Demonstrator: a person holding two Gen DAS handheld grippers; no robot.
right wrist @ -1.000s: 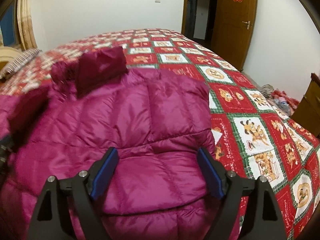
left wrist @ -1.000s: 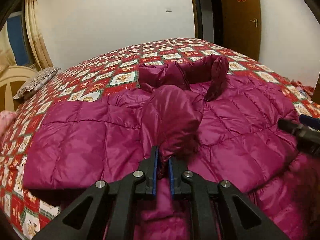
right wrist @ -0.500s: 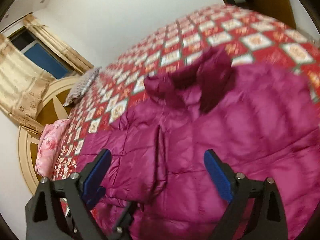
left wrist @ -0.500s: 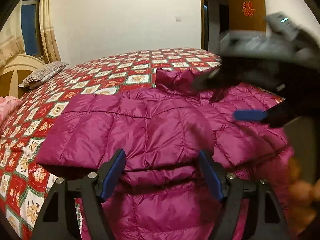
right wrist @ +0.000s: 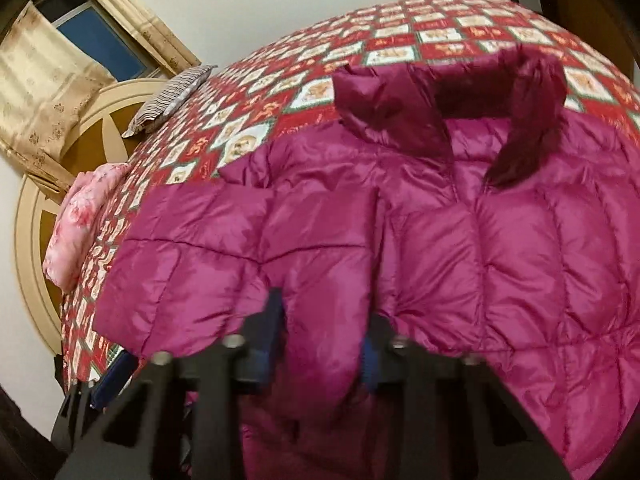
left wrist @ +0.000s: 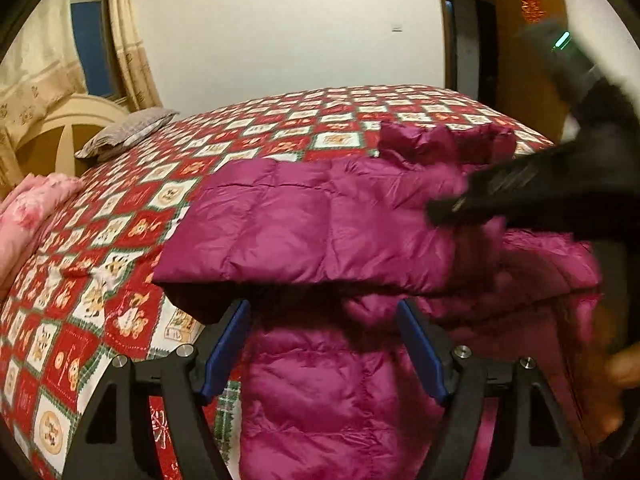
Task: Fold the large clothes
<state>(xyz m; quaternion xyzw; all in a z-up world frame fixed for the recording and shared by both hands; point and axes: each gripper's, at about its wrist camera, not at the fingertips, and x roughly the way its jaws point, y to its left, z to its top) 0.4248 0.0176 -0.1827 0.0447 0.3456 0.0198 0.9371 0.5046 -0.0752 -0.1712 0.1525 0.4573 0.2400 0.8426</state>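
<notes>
A magenta quilted down jacket (left wrist: 320, 220) (right wrist: 500, 260) lies on the bed, collar at the far side, one sleeve folded across its front. My left gripper (left wrist: 324, 344) stands open at the jacket's near edge; fabric lies under and between its blue pads (left wrist: 226, 348), but they do not press on it. My right gripper (right wrist: 322, 344) is closing, and a puffy fold of the jacket bulges between its pads (right wrist: 370, 364), squeezed by them. In the left wrist view its dark, blurred frame (left wrist: 560, 184) reaches in over the jacket from the right.
The red patchwork bedspread (left wrist: 120, 240) covers the bed. A grey striped pillow (right wrist: 172, 100) and a pink folded quilt (right wrist: 80, 220) lie by the round headboard (right wrist: 100, 120). Curtains hang at the window (left wrist: 24, 80); a brown door (left wrist: 528, 60) stands at the far right.
The left gripper let go of the sleeve, opened and drew back to the jacket's near left edge. The right gripper swung left over the jacket and closed on a fold of it.
</notes>
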